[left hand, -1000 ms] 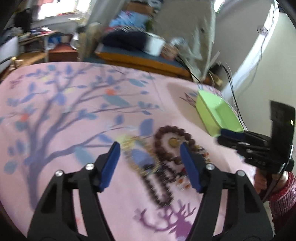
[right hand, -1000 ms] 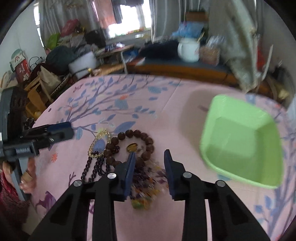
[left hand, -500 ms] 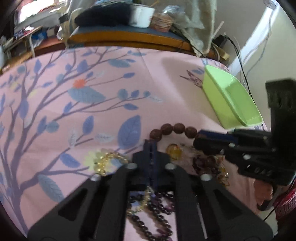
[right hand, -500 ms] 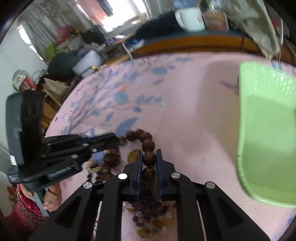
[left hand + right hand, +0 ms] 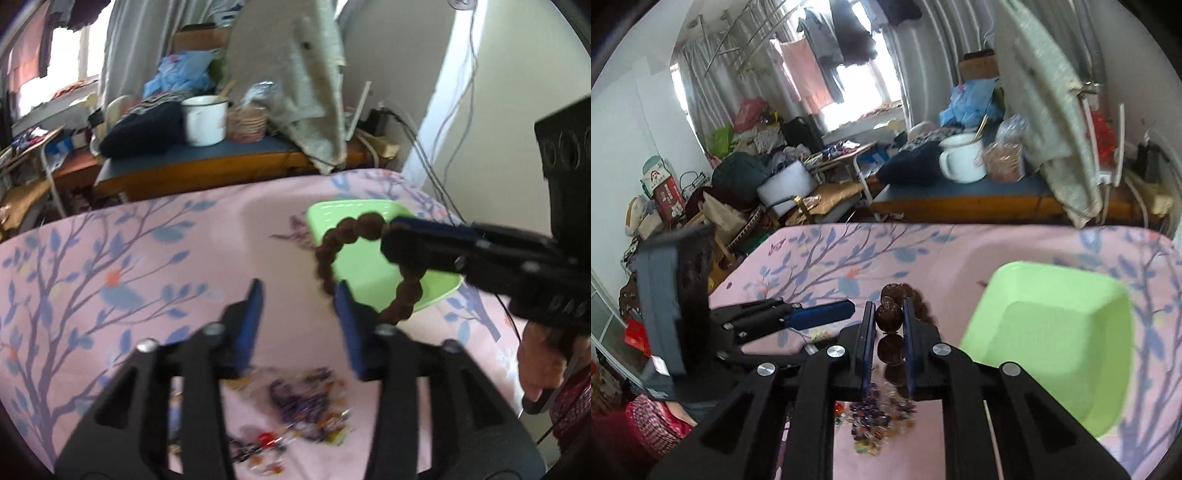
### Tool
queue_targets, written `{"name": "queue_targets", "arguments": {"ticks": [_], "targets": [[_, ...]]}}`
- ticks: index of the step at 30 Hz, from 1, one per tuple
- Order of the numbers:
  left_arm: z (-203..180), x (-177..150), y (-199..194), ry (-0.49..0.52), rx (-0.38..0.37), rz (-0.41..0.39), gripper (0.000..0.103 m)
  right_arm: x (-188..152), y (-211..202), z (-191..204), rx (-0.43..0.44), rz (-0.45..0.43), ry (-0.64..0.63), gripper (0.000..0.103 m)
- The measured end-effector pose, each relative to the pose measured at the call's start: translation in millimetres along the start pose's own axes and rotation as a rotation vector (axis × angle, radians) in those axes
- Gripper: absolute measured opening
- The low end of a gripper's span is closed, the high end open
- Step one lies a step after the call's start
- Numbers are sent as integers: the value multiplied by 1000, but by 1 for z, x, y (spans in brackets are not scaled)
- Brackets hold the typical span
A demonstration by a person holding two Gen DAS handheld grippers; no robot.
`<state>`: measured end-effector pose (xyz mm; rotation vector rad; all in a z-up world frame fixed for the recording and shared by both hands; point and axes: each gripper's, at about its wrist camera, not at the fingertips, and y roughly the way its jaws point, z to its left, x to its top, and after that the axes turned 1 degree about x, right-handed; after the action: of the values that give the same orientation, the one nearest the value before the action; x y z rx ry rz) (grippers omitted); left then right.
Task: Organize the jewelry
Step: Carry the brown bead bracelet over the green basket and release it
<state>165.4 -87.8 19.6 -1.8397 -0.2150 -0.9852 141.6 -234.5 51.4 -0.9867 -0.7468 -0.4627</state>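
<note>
Brown wooden beads of a bracelet [image 5: 890, 317] sit pinched between the closed blue-padded fingers of the right gripper [image 5: 888, 314], with one large bead squeezed at the tips and more beads running down between the pads. In the left wrist view the same bracelet [image 5: 328, 251] hangs as a loop from that right gripper [image 5: 397, 240], lifted off the cloth and overlapping the green tray [image 5: 365, 266] behind it; whether it is truly above the tray or just in front of it cannot be told. The left gripper [image 5: 299, 306] is spread wide with nothing between its fingers, held over the pink tablecloth [image 5: 129, 266] printed with blue-leafed branches. Below it on the cloth lies a blurred heap of small purple and mixed-colour beads [image 5: 306, 402], also visible under the right gripper as a loose pile [image 5: 875, 421]. The green tray [image 5: 1052, 343] rests on the cloth to the right of the held bracelet. A white enamel mug [image 5: 962, 162] stands on a bench beyond the table
</note>
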Motion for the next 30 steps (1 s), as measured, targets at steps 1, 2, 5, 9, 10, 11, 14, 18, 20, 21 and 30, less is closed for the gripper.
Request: {"name": "queue_targets", "arguments": {"ticks": [1, 2, 5, 9, 10, 11, 14, 18, 20, 21, 30], "targets": [[-5, 3, 4, 1, -18, 1, 44, 2, -5, -3, -4, -6, 3, 0], [-11, 6, 7, -2, -48, 4, 44, 4, -10, -6, -7, -12, 4, 0], [-25, 17, 23, -3, -78, 3, 44, 7, -20, -15, -9, -25, 14, 0], [-48, 34, 60, 29, -117, 49, 1, 7, -28, -33, -28, -49, 41, 0], [-52, 37, 68, 35, -111, 52, 1, 7, -28, -43, -39, -56, 57, 0], [-56, 40, 74, 41, -103, 52, 1, 7, -27, -50, -47, -59, 72, 0], [-62, 50, 97, 35, -82, 64, 1, 2, -20, -86, -84, -50, 141, 0], [-60, 52, 113, -3, -50, 102, 1, -13, 1, -133, -308, -15, 186, 0], [-60, 48, 113, 11, -37, 112, 1, -20, 2, -145, -412, -25, 190, 0], [-61, 45, 112, 28, -16, 113, 1, -24, 0, -148, -417, -45, 205, 0], [-20, 5, 53, 12, 75, 59, 1, -63, -32, -73, -259, -178, 113, 31]]}}
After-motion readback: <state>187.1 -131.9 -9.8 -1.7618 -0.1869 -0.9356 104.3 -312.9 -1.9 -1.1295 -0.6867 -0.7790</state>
